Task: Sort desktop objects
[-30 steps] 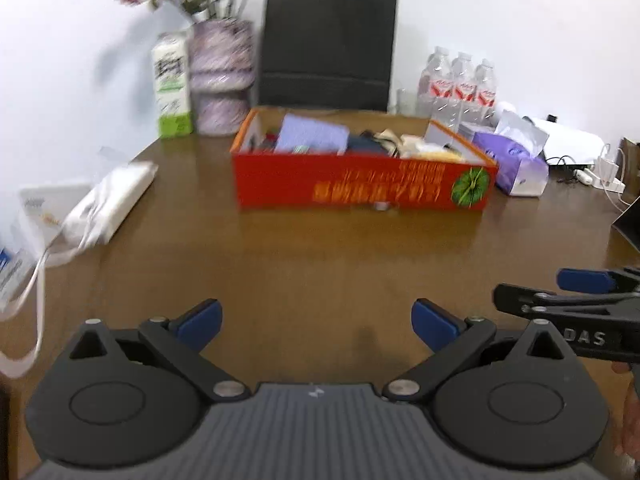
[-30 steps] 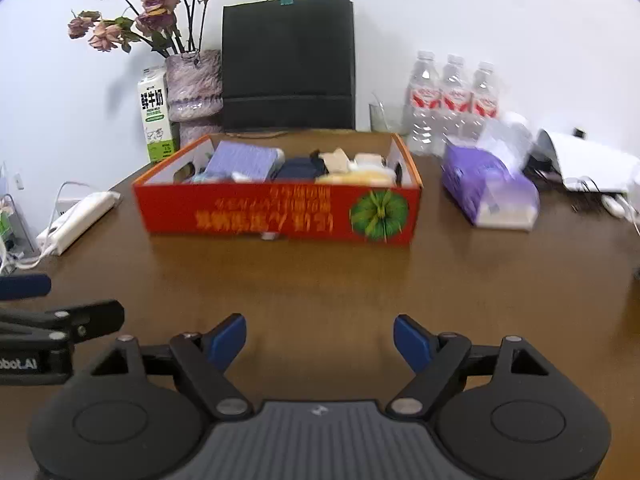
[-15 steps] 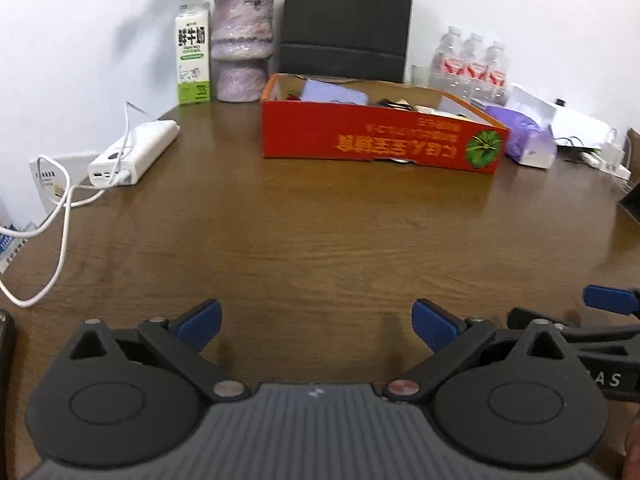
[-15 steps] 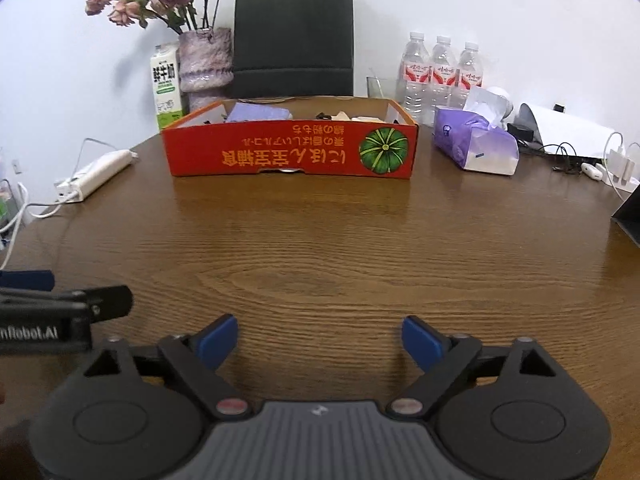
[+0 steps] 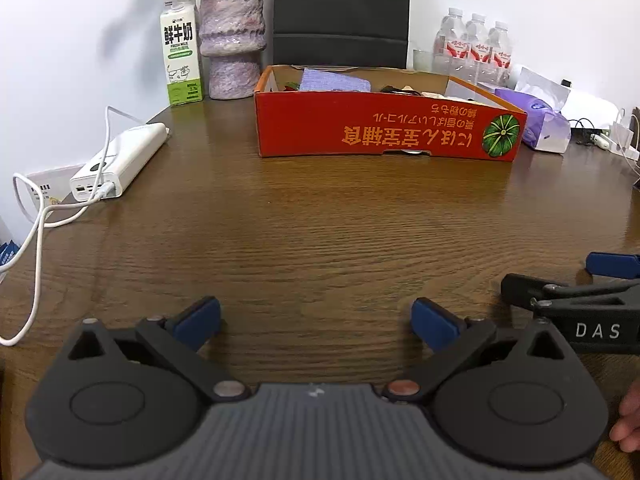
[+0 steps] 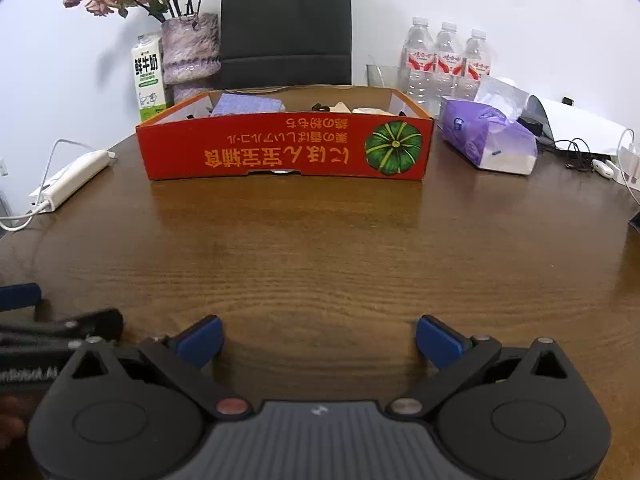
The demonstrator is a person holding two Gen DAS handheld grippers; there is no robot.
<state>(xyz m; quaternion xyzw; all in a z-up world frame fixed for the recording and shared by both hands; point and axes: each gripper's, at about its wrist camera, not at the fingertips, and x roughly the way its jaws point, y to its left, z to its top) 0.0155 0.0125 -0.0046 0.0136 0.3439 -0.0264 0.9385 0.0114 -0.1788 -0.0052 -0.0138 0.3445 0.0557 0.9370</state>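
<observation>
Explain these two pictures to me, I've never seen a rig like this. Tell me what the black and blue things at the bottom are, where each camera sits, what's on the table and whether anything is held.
No robot here: a person holds a two-finger claw in each hand, with a camera on each looking forward along its fingers. One picture comes from the left claw, the other from the right claw; the blue pieces are finger pads.

Both claws hover over bare wooden table, holding nothing. The left is open; the right's jaws are opening, with nothing between them.

Further back sits a red cardboard box with a purple cloth and other bits inside. Around it: milk carton, vase, black bag, water bottles, tissue pack and white power bank.
</observation>
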